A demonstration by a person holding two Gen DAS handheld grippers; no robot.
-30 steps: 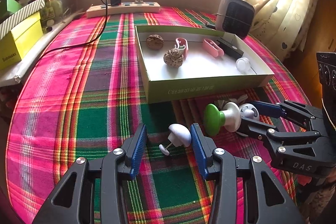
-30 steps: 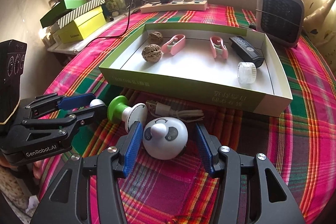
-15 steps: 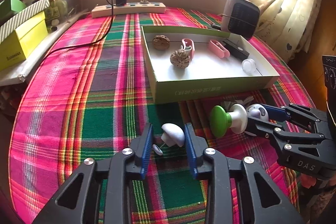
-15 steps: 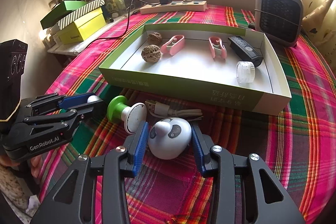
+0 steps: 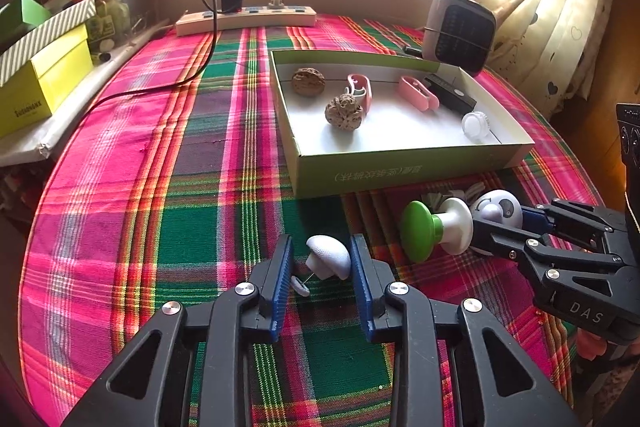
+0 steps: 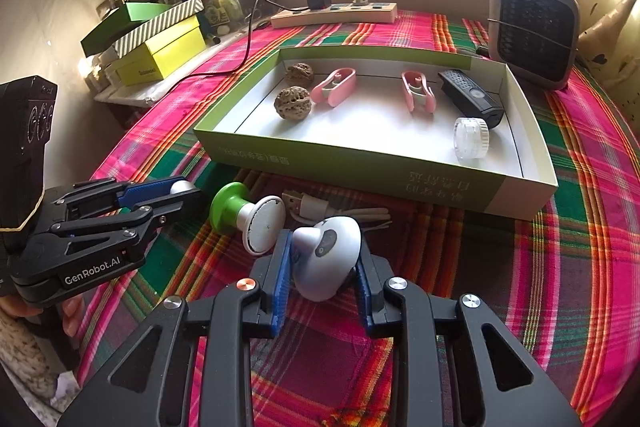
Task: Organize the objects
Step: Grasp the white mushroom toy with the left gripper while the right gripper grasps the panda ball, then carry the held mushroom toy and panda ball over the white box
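Right wrist: right gripper (image 6: pixel 320 267) closing on panda toy (image 6: pixel 326 261); left gripper (image 5: pixel 322 267) clamps white mushroom (image 5: pixel 330 261). Green box (image 5: pixel 400 171) at 12 o'clock holds six items; green-capped piece (image 6: pixel 246 215) and cable (image 6: pixel 320 207) remain outside.

Your left gripper (image 5: pixel 322 267) has black skeletal arms with triangular cut-outs, silver round screw heads at the joints, and ribbed blue pads (image 5: pixel 281 275); seen from the right wrist it reads "GenRobot.AI" in white; your right gripper (image 6: pixel 320 261) is built the same, and its side reads "DAS"; your sleeve (image 6: pixel 18 351) at that view's lower left is a speckled cream knit.
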